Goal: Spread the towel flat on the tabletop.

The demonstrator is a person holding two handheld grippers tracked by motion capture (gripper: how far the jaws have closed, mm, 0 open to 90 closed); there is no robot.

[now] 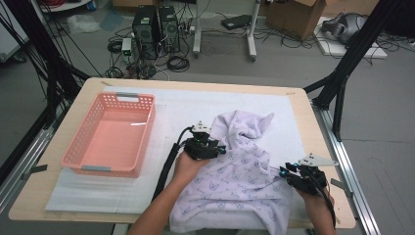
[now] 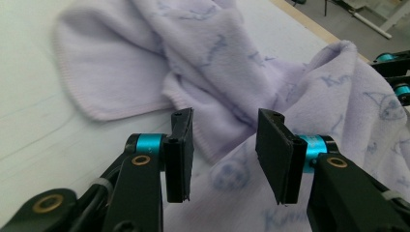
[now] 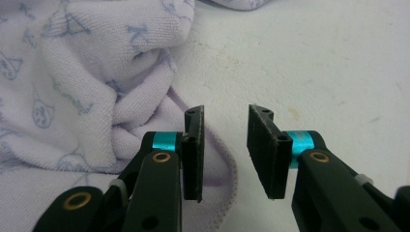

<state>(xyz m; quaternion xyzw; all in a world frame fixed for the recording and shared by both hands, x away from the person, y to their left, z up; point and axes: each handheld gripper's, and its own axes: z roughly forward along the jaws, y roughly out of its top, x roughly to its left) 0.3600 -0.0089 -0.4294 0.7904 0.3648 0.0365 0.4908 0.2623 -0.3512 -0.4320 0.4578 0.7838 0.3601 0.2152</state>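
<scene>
The left claw [image 2: 225, 145] stood with its jaws apart, nothing pinched between them, poised over a fold of the lilac towel [image 2: 227, 72]. Cloth lay under and ahead of the gap, a rolled hem running across just beyond the tips. The right claw [image 3: 225, 145] was likewise apart and empty; the towel's stitched edge curved beneath its left jaw, and the bulk of the cloth lay off to that jaw's side, bare tabletop [image 3: 314, 58] under the other.

From above, the left claw [image 1: 215, 147] sat near the middle of the towel [image 1: 240, 171], at its left edge, while the right claw [image 1: 288, 172] sat at its right edge near the tabletop's near corner. The towel lay crumpled, its long axis running from the person's side away toward a bunched far end. The pink basket [image 1: 142, 142] stood well apart to the left. By my reading, the left claw was nearer a graspable fold; the right needed to shift toward the cloth.
</scene>
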